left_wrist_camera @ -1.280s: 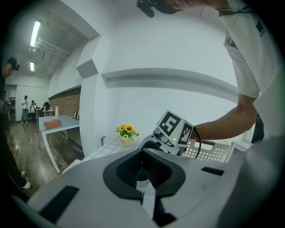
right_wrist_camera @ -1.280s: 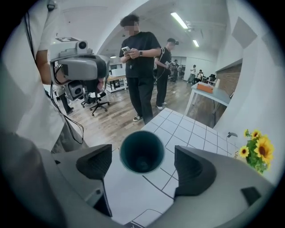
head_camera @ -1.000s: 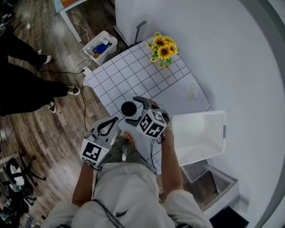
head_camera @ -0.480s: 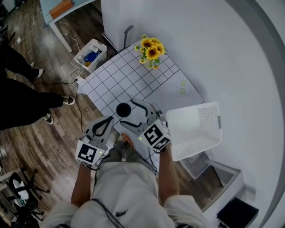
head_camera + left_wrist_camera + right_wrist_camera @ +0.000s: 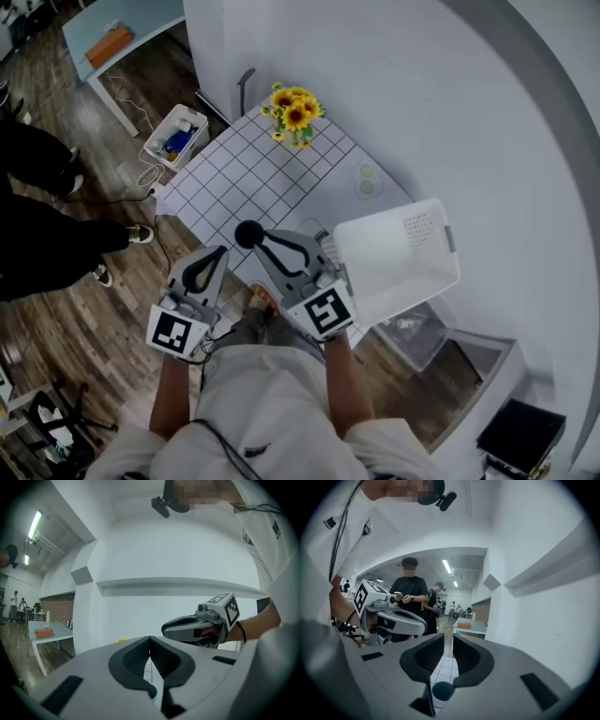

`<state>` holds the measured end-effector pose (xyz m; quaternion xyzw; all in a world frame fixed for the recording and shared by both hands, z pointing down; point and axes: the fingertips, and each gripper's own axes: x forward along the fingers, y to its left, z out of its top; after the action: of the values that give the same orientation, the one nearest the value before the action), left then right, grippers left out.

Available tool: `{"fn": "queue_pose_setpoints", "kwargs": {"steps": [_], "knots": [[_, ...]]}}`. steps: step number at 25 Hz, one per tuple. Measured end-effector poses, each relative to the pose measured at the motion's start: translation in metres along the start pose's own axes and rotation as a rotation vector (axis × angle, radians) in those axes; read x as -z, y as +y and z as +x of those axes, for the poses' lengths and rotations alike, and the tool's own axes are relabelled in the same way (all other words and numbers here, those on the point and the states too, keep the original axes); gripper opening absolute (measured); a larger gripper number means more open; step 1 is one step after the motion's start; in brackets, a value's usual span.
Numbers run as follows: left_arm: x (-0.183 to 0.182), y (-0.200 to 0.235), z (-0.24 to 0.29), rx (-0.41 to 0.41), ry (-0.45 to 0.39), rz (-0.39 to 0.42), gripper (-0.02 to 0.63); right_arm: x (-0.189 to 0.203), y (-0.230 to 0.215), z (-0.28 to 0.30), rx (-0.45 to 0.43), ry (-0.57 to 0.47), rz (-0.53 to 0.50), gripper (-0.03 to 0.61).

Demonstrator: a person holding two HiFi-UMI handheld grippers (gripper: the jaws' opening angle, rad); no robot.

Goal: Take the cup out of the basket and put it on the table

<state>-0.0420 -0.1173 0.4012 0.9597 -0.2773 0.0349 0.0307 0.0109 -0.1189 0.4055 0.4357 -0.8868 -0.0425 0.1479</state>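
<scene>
Seemingly the cup (image 5: 248, 233) already stands on the table (image 5: 253, 173), clear of the basket (image 5: 394, 258), so little remains; my right gripper (image 5: 448, 644) is closing empty, my left gripper (image 5: 150, 641) pinched together.

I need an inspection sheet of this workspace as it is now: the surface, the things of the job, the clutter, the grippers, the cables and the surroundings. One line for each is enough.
surface: table under a white checked cloth.
job's things: dark cup on the cloth near the front edge, outside the basket; white basket at the table's right end, nothing seen in it.
clutter: sunflowers at the far corner; small pale item, too small to tell.
grippers: left gripper, jaws together, empty; right gripper, jaws closing, narrow gap, nothing between them.
cables: cable loose on the floor, left of the table.
surroundings: wooden floor; storage box on it; people standing at the left.
</scene>
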Motion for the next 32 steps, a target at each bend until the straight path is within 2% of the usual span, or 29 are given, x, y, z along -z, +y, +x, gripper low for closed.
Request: {"fn": "queue_pose_setpoints", "kwargs": {"steps": [4, 7, 12, 16, 22, 32], "knots": [[-0.007, -0.014, -0.005, -0.023, -0.007, 0.017, 0.009, -0.015, 0.005, -0.021, 0.043, -0.095, 0.034, 0.046], [-0.010, -0.028, -0.010, -0.039, -0.003, 0.040, 0.009, -0.035, 0.006, -0.040, 0.077, -0.229, 0.104, 0.029], [-0.023, -0.052, -0.021, -0.075, -0.016, 0.061, 0.009, -0.053, 0.015, -0.067, 0.099, -0.327, 0.172, 0.012], [-0.031, -0.063, -0.029, -0.100, -0.029, 0.047, 0.009, -0.047, 0.020, -0.084, 0.113, -0.325, 0.199, 0.011], [-0.036, -0.067, -0.046, -0.105, -0.039, 0.063, 0.009, -0.037, 0.029, -0.095, 0.150, -0.308, 0.173, 0.009], [-0.028, -0.062, -0.059, -0.045, -0.048, 0.046, 0.009, -0.036, 0.042, -0.097, 0.206, -0.279, 0.148, 0.009]]}}
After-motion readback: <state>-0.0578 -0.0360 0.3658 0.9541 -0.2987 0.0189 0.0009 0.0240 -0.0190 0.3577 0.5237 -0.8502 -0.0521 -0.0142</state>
